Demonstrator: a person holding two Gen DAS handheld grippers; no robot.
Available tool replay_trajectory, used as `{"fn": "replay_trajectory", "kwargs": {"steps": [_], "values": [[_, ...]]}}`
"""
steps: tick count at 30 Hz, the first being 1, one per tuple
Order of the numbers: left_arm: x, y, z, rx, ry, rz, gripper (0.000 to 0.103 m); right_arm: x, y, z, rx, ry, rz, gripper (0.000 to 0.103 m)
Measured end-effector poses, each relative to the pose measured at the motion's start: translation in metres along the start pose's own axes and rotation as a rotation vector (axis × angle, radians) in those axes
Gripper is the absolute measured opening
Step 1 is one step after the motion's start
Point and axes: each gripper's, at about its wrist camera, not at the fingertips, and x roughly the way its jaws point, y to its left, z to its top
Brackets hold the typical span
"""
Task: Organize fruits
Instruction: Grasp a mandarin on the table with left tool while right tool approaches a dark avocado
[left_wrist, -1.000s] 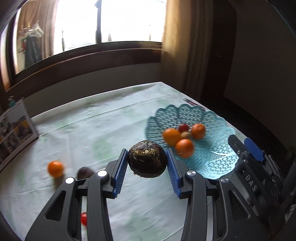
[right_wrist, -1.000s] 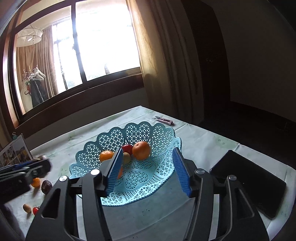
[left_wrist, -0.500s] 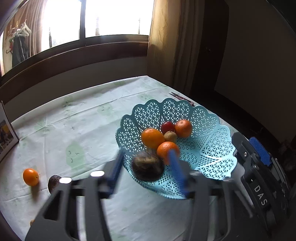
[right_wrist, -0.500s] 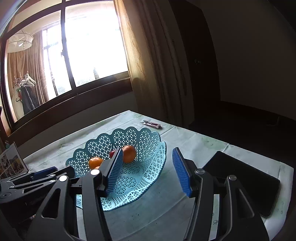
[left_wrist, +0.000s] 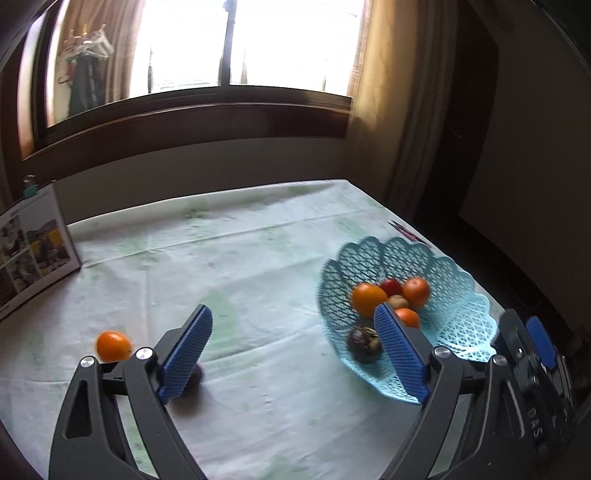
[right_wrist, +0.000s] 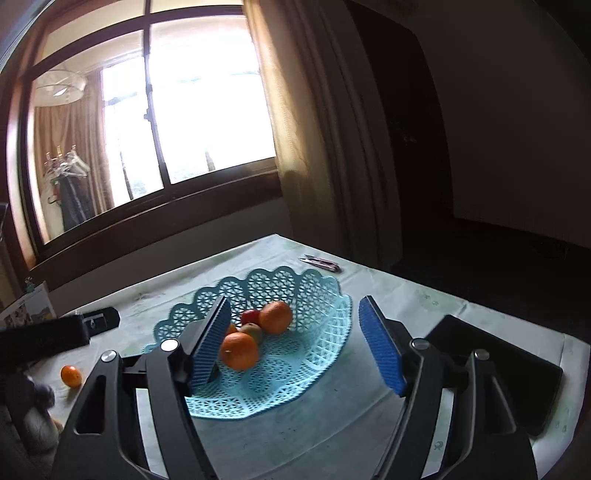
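Observation:
A light blue lattice basket sits at the table's right side. It holds oranges, a red fruit, a small brownish fruit and a dark round fruit near its front rim. My left gripper hovers left of the basket over the cloth, jaws opening wide with nothing between them. A loose orange and a dark fruit, half hidden by my left finger, lie on the table. My right gripper faces the basket, jaws opening and empty.
A standing photo calendar is at the far left. A black flat device lies right of the basket, and small clippers lie behind it. The table edge drops off on the right, and a window wall runs along the back.
My left gripper let the dark round fruit go into the basket, opened wide and swung back left. The right gripper's jaws spread wider.

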Motion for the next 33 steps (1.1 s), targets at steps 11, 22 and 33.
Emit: {"fn": "replay_trajectory", "kwargs": {"steps": [11,22,33], "values": [[-0.019,0.050,0.001,-0.058,-0.010,0.098,0.091,0.007,0.025,-0.007,-0.086,0.074,0.142,0.080],[-0.018,0.118,-0.012,-0.138,0.030,0.227,0.091,0.012,0.041,-0.016,-0.130,0.146,0.284,0.083],[0.006,0.161,-0.034,-0.184,0.116,0.296,0.091,0.015,0.049,-0.020,-0.153,0.193,0.355,0.083]]}}
